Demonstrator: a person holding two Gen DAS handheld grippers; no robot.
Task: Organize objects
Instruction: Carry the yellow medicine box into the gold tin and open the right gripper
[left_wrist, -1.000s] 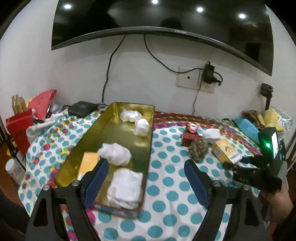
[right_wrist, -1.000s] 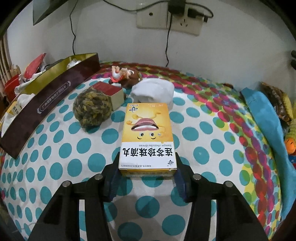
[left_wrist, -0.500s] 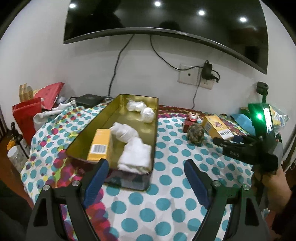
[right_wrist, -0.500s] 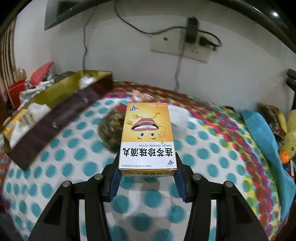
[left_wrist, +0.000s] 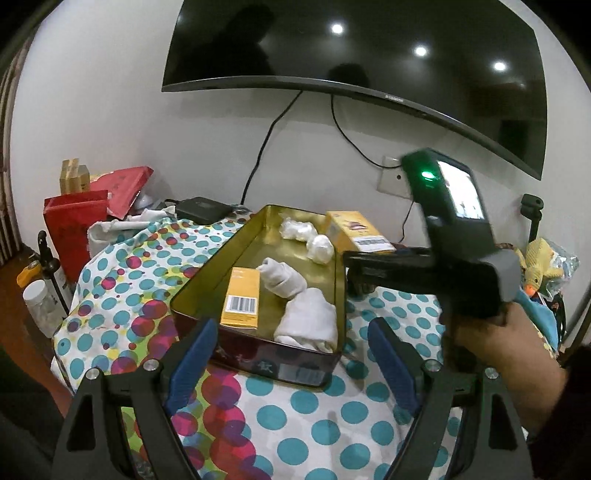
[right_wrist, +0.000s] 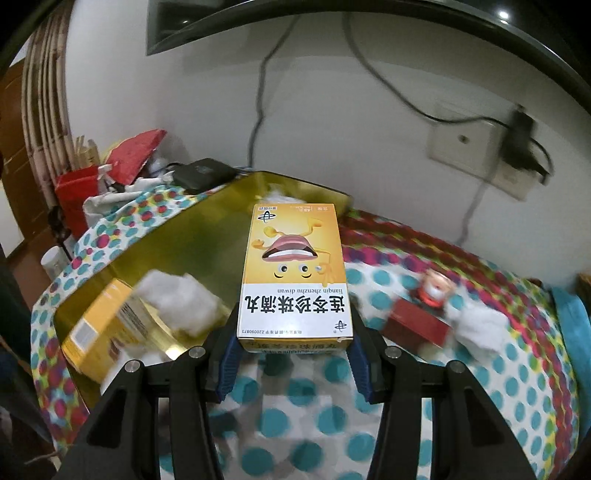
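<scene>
A gold tin tray (left_wrist: 221, 280) lies on the polka-dot cloth; it also shows in the right wrist view (right_wrist: 207, 236). It holds an orange box (left_wrist: 242, 299), white rolled cloths (left_wrist: 308, 325) and white wads (left_wrist: 319, 248). My right gripper (right_wrist: 293, 363) is shut on a yellow medicine box (right_wrist: 295, 273) and holds it in the air above the tray's right rim; the box also shows in the left wrist view (left_wrist: 354, 232). My left gripper (left_wrist: 291, 363) is open and empty, in front of the tray's near end.
A red box (right_wrist: 417, 326) with a small Santa figure (right_wrist: 436, 291) and a white cloth (right_wrist: 480, 328) lie on the cloth right of the tray. Red bags (left_wrist: 74, 229) and a black device (left_wrist: 201, 208) crowd the back left. A toy duck (left_wrist: 541, 266) sits far right.
My right gripper has carried the yellow box up and left, from the table's right side to above the tray. My left gripper has pulled back from the tray.
</scene>
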